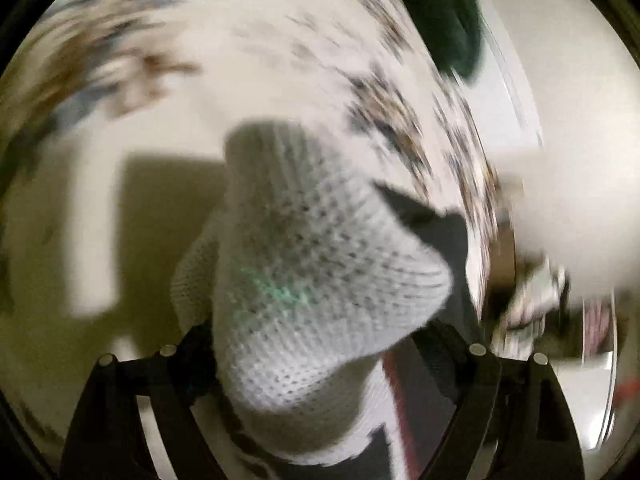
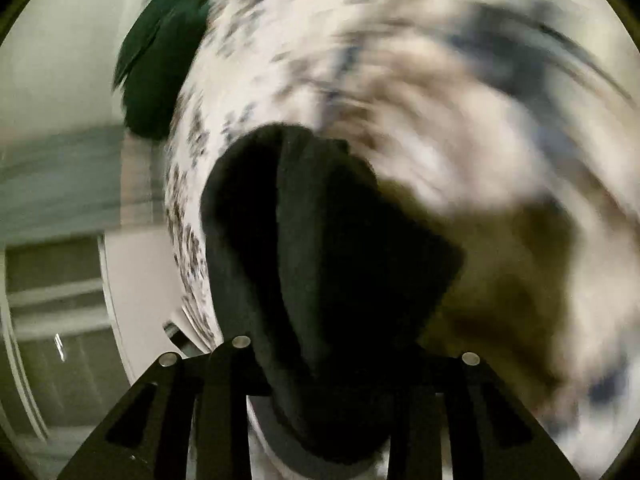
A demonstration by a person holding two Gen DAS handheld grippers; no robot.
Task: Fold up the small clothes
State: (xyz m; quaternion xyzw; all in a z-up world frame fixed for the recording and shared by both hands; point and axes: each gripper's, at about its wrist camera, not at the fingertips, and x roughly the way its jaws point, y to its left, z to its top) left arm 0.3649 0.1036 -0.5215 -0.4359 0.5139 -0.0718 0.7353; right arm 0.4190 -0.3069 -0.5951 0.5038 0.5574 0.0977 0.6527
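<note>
The left wrist view was filled by a pale grey, open-knit sock (image 1: 316, 264) with a black patch at its edge, bunched between the black fingers of the left gripper (image 1: 320, 364). The jaws stood wide around the bulky fabric; the pads were hidden under the knit, so a firm grip could not be confirmed. Below lay a white bedspread with blurred brown and blue-grey print (image 1: 132, 60), and a dark green cloth (image 1: 452, 16) sat at its far edge.

In the right wrist view, a black sock (image 2: 320, 248) hung folded over the right gripper (image 2: 320, 356), whose jaws stood partly closed; it seemed pinched on the sock. The same printed bedspread (image 2: 400, 60) and green cloth (image 2: 160, 68) appeared beyond, smeared by motion.
</note>
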